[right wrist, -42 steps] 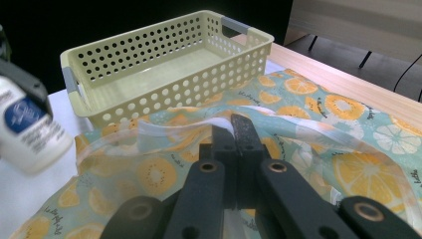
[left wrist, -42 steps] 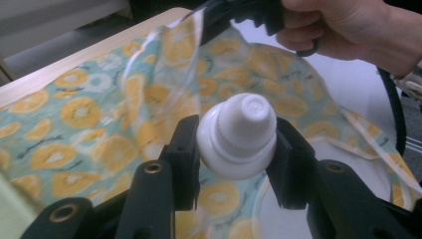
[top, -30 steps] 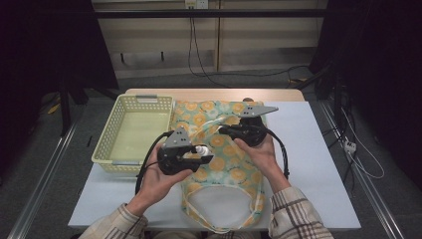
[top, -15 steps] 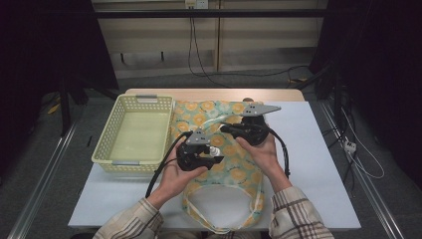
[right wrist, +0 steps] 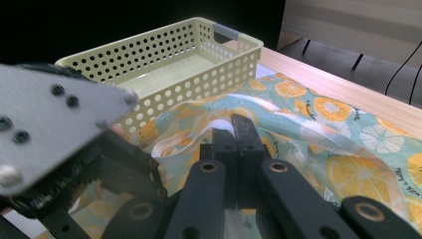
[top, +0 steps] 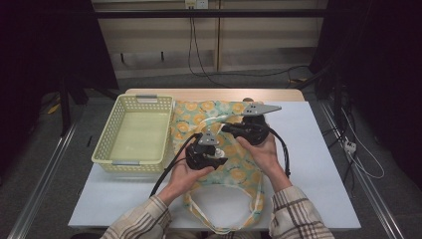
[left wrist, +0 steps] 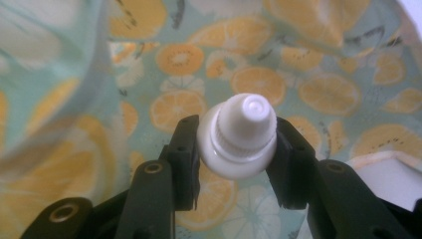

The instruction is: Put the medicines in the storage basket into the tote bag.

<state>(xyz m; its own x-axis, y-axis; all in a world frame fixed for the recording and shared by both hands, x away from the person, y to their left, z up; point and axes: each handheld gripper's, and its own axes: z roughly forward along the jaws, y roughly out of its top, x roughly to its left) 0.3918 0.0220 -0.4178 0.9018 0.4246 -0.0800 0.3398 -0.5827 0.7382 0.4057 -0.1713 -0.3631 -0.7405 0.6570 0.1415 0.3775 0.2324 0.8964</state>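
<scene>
Holding a white capped bottle [left wrist: 242, 137] in my left tongs [left wrist: 234, 149], cap pointing into the bag [top: 234, 167] whose edge my right tongs [right wrist: 239, 134] pinch.

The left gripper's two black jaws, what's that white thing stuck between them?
In the left gripper view, a white bottle with a ribbed screw cap sits between the jaws of the left gripper, which press on its sides, above the orange-print bag.

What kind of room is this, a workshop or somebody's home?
Probably a lab or recording setup, not a home: a plain white table ringed by dark curtains, loose cables trailing over the floor, and a person working with a hand-held gripper in each hand.
</scene>
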